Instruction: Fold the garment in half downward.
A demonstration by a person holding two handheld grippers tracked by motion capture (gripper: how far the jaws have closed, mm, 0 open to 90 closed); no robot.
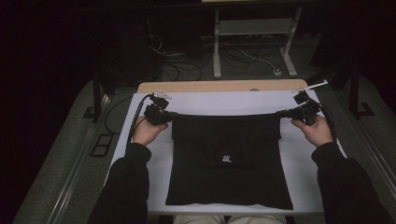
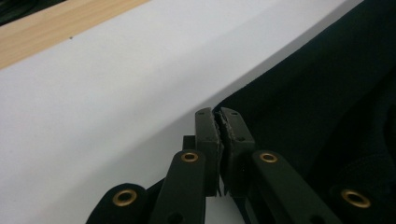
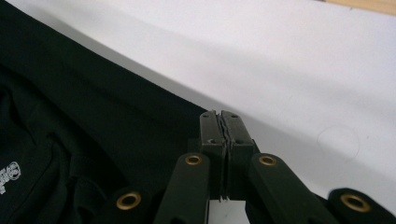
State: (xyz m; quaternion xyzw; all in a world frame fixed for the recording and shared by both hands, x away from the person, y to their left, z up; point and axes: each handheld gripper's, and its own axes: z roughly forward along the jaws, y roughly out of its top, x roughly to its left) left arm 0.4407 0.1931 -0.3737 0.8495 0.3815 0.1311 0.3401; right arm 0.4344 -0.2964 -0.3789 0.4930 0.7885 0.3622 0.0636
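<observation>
Shirt flat on table, far edge pulled taut between jaws. Left gripper and right gripper clamped shut on its far corners. Fold likely midway: bottom half not yet folded.

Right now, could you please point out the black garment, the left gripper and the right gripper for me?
black garment (image 1: 229,177): high view, on its flat lower body.
left gripper (image 2: 218,122): left gripper view, between its shut jaw tips.
right gripper (image 3: 219,122): right gripper view, between its shut jaw tips.
</observation>
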